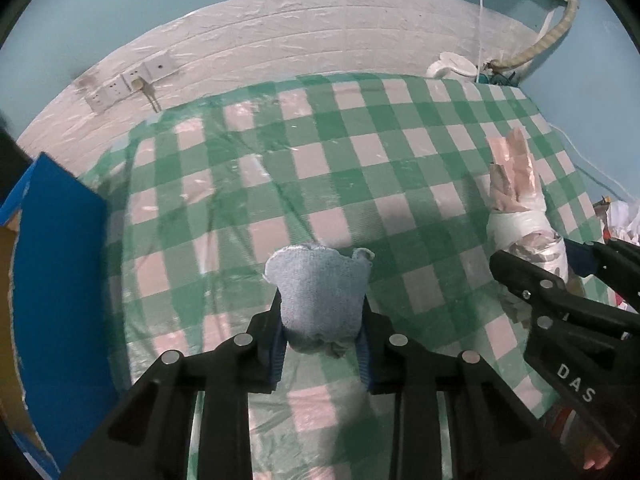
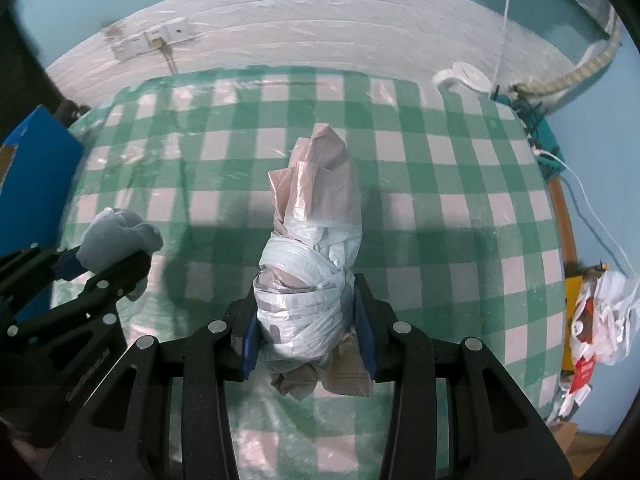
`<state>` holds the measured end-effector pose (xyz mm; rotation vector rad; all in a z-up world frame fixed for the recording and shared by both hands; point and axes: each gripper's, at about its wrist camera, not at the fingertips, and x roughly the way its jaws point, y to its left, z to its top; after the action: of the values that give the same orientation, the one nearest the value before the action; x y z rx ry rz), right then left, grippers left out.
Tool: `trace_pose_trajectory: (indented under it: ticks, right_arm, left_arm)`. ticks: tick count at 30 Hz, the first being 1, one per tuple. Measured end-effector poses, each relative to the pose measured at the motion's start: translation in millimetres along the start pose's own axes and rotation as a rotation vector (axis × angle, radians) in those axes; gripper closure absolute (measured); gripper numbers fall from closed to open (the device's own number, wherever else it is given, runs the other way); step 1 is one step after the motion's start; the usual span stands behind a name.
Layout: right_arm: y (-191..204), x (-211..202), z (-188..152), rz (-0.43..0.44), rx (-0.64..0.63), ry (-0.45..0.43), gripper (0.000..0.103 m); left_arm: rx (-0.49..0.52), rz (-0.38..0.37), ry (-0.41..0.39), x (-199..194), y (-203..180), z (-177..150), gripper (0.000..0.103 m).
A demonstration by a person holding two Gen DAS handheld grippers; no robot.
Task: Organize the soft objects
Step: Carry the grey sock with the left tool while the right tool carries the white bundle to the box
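Note:
A crumpled light-blue cloth (image 1: 320, 292) sits between the blue pads of my left gripper (image 1: 322, 320), which is shut on it and holds it above the checked tablecloth. A tight bundle of white and tan plastic bags (image 2: 312, 264) stands up between the pads of my right gripper (image 2: 306, 320), which is shut on it. From the left wrist view the bag bundle (image 1: 520, 216) and the right gripper's black frame show at the right. From the right wrist view the cloth (image 2: 116, 236) and the left gripper's frame show at the left.
A green-and-white checked tablecloth (image 1: 360, 168) under clear plastic covers the table. A blue cardboard box (image 1: 60, 280) stands at the left edge. Wall sockets (image 1: 128, 84) sit on the white wall behind. A white roll (image 2: 466, 74), cables and loose bags (image 2: 600, 312) lie at the right.

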<state>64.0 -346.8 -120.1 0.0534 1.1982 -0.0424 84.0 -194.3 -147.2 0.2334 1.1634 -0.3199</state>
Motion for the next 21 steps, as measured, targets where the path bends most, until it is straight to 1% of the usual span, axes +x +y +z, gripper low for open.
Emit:
trace_pose_trajectory:
  ticks: [9, 21]
  right_arm:
    - [32.3, -30.5, 2.8, 0.031, -0.06, -0.042, 0.064]
    - [66.5, -52.0, 2.6, 0.064, -0.111, -0.068, 0.064]
  left_arm:
    - [-0.031, 0.023, -0.03, -26.9, 27.6, -11.1, 0.074]
    - [-0.067, 0.077, -0.09, -68.3, 66.6, -27.7, 0.074]
